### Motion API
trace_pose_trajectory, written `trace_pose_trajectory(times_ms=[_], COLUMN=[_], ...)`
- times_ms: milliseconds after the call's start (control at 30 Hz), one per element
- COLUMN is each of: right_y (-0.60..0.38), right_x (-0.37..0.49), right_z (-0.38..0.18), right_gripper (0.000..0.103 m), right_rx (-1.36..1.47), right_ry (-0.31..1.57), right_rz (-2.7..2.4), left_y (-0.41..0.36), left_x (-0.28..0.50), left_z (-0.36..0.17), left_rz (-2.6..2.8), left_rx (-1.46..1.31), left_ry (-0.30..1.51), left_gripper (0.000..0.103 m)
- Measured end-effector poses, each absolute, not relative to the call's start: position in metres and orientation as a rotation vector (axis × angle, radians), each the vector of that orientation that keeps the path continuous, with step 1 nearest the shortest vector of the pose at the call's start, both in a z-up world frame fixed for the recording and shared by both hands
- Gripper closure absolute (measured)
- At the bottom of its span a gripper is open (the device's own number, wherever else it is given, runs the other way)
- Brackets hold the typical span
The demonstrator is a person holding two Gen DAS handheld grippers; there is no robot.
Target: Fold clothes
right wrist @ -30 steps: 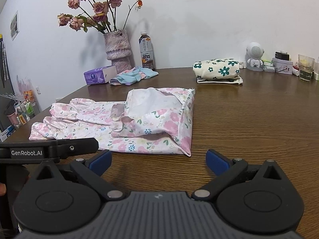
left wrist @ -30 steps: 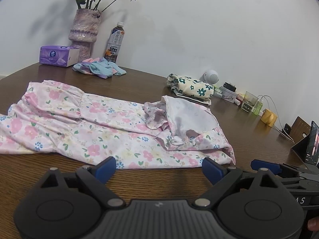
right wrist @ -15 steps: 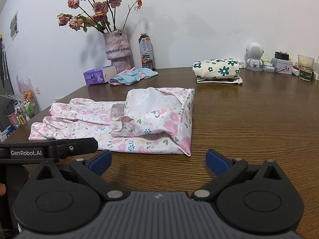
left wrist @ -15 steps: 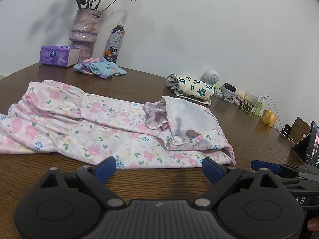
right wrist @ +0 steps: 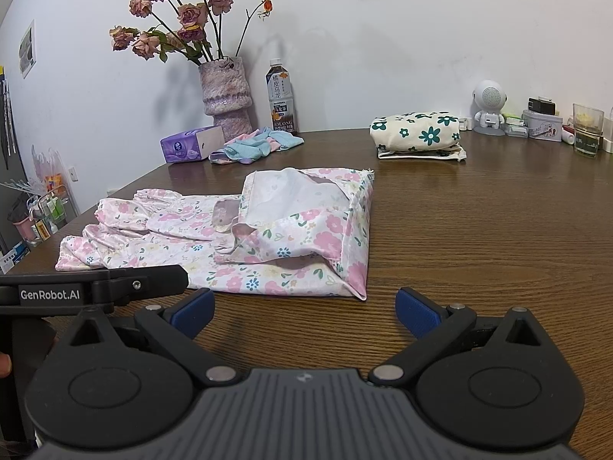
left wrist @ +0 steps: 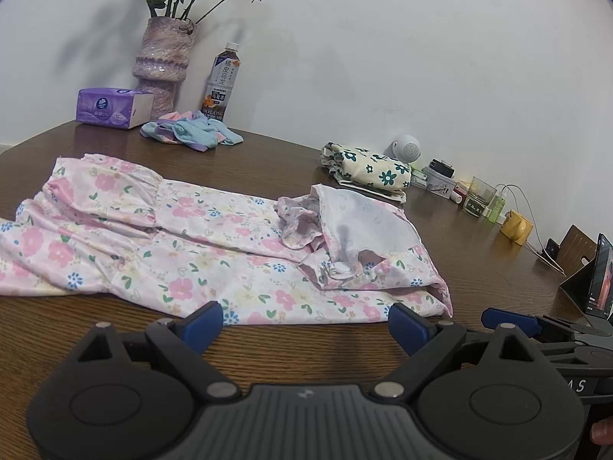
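Observation:
A pink floral garment lies spread on the wooden table, its right end folded back so the pale inside shows; in the right wrist view the same garment ends in a folded edge. My left gripper hovers open just short of the garment's near hem, nothing between its blue pads. My right gripper is open too, just short of the garment's near right corner. The right gripper's blue tip shows at the right edge of the left wrist view. The left gripper's body crosses the right wrist view.
A folded cream garment with green flowers sits at the back. A crumpled blue and pink cloth, tissue pack, vase and bottle line the wall. A speaker, glass, yellow mug and phone stand right.

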State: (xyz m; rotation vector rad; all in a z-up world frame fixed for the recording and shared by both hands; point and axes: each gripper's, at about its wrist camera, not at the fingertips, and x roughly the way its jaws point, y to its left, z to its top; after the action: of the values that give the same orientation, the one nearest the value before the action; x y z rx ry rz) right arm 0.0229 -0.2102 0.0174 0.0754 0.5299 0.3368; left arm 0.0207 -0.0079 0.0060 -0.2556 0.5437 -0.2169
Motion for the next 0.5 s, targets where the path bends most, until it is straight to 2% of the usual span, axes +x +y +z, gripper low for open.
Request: trace_pose_trajectory(times_ms=[500], right_y=[-0.2095], right_x=[0.0236], right_z=[0.0174], right_gripper=[0.001], right_rx=[0.074], right_ry=[0.536], right_rz=[0.336], left_y=[-0.0077], left_x=[0.0205], left_z=[0.0059], left_rz=[-0.217], left_rx=[-0.259], left_ry=[0.543], left_gripper=[0.010])
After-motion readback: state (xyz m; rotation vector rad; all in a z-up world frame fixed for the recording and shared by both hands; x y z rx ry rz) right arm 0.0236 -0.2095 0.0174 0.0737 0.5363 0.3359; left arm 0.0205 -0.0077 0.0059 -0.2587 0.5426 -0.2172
